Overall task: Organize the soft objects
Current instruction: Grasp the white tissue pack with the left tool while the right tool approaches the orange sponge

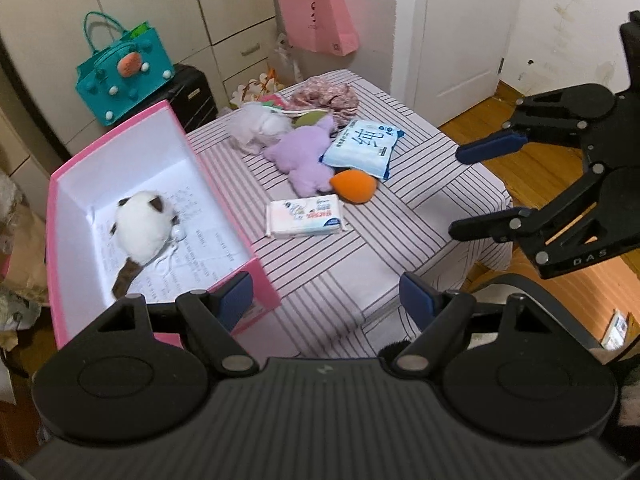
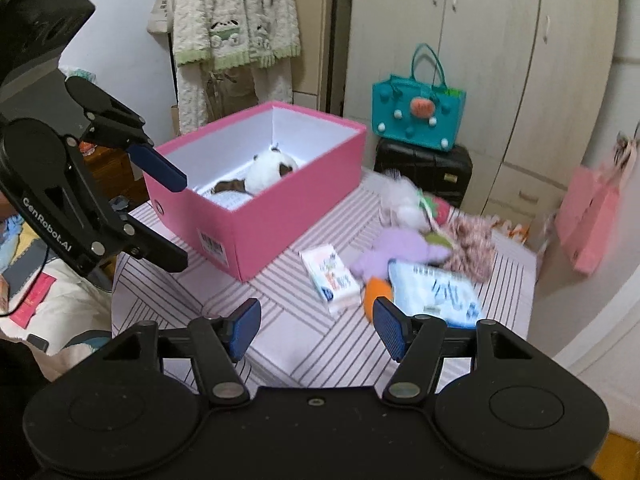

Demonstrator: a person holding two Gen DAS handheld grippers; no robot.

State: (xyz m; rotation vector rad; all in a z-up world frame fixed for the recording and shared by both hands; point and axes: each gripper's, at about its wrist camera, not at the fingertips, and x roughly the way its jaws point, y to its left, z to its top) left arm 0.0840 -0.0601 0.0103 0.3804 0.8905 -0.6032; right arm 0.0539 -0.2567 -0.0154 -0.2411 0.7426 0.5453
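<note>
Fingers of left gripper and right gripper stand apart, empty, above the striped table.

Teal felt bag atop black suitcase; pink paper bag hanging; white door.
</note>
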